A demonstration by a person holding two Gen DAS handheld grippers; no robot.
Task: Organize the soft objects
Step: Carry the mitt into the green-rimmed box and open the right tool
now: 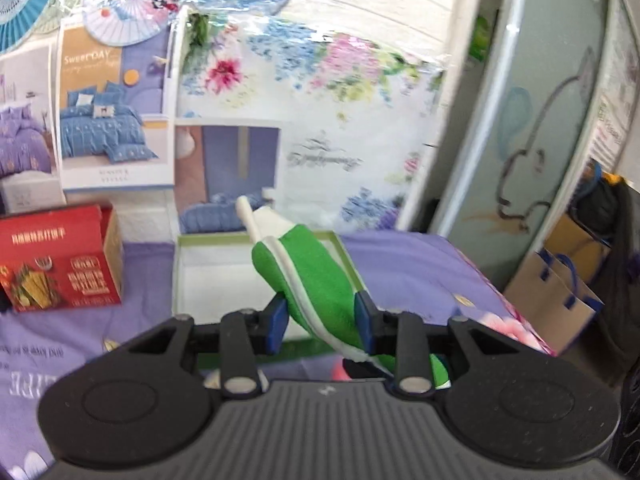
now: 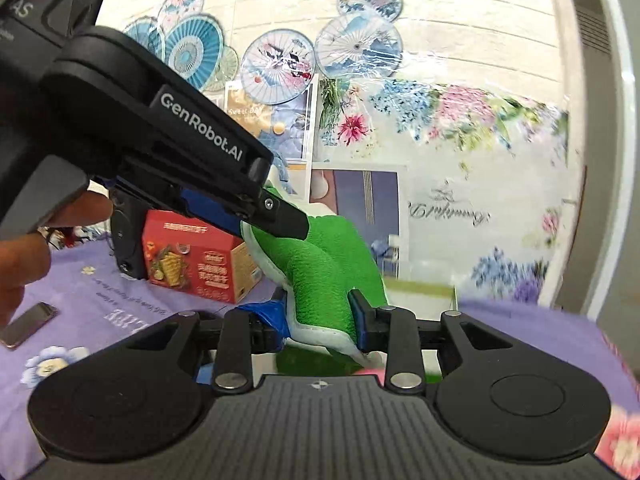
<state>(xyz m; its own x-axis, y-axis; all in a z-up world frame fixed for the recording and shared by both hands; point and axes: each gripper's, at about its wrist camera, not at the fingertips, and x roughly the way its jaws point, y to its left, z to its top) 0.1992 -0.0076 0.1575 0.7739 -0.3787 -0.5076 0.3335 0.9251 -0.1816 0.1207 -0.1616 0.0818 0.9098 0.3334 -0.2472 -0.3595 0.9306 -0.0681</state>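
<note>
I have both the left gripper (image 1: 322, 316) and right gripper (image 2: 318, 318) clamped on the green plush (image 1: 316, 280), mid-carry; next: lower it into the open box (image 1: 184, 268) at the bed's far edge.

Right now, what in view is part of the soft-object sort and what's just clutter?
Job:
- green plush, held by both
- left gripper
- right gripper
- open green-rimmed box, probably the bin

Lying about:
- red carton
- phone
- paper bags
- bedding packages
</note>
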